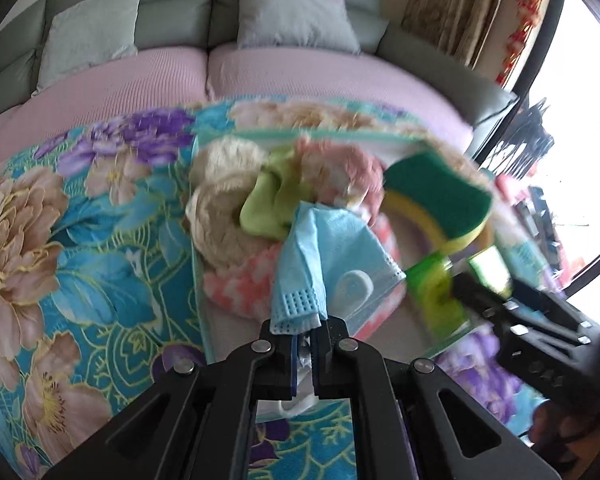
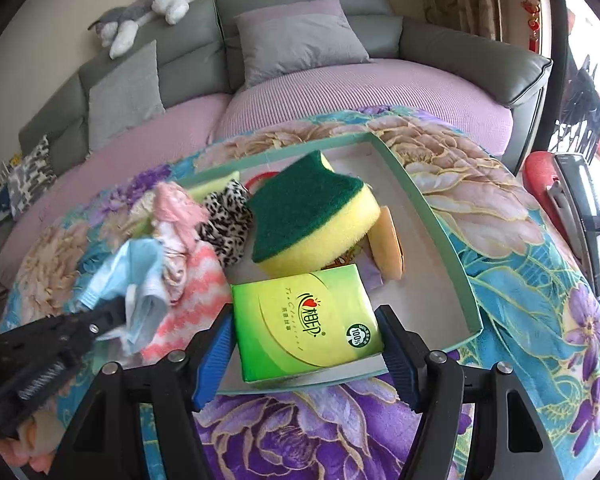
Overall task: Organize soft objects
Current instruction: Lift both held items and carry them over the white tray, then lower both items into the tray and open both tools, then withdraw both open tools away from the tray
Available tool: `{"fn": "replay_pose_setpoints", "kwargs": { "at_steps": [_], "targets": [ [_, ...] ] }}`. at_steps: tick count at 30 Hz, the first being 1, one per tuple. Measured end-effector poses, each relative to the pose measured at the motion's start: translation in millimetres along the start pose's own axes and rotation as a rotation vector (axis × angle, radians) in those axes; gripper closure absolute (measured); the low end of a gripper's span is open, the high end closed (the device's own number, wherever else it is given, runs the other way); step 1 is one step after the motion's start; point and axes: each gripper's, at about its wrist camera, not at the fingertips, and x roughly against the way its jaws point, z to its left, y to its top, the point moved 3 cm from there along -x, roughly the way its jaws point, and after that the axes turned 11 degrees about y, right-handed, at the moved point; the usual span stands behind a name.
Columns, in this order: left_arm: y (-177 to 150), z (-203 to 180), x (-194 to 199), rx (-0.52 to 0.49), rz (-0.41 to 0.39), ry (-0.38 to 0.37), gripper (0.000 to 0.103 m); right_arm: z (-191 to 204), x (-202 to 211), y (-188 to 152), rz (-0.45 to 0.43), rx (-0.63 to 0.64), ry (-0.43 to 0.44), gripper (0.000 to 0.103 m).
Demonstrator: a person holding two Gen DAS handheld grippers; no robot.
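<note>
Left gripper (image 1: 305, 334): jaws closed on one crumpled blue face mask (image 1: 324, 264), held over the tray's near left side.
Right gripper (image 2: 306, 346): blue pads against both sides of one green tissue pack (image 2: 306, 322), gripping it at the tray's near edge.
Tray (image 2: 446, 240): one shallow, teal-rimmed tray on a floral blanket (image 2: 512, 248).
Inside the tray: one green-and-yellow sponge (image 2: 312, 220), one leopard-print scrunchie (image 2: 226, 226), one pink-and-white zigzag cloth (image 2: 198, 280), one pale green cloth (image 1: 266, 204).
Beyond: one grey sofa (image 2: 460, 52) with pink seat covers, two grey cushions, one plush toy (image 2: 144, 8) on the backrest.
</note>
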Motion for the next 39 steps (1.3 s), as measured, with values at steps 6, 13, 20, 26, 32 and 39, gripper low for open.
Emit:
{"fn": "replay_pose_setpoints", "kwargs": {
  "at_steps": [6,13,20,26,32,39],
  "targets": [
    [-2.7,0.5,9.9,-0.008,0.005,0.002,0.095,1.4,-1.9,-1.5,0.011,0.0,0.005,0.031],
    [-3.1,2.9,21.3,-0.027,0.013,0.021,0.061,6.5,-0.1,-2.6,0.025,0.023,-0.011,0.016],
    [-4.9,14.5,43.0,0.003,-0.013,0.035,0.045,13.4,3.2,-4.6,0.041,0.059,-0.045,0.004],
    [-2.8,33.3,57.8,0.06,-0.048,0.109,0.019,20.8,9.1,-6.7,0.045,0.091,-0.077,0.0],
    [-9.3,54.6,59.2,0.121,-0.063,0.196,0.006,26.9,14.8,-8.6,0.048,0.111,-0.098,0.0],
    [-24.4,75.2,57.3,0.16,-0.063,0.253,0.006,34.5,18.7,-14.6,0.061,0.117,-0.104,0.0]
  ]
}}
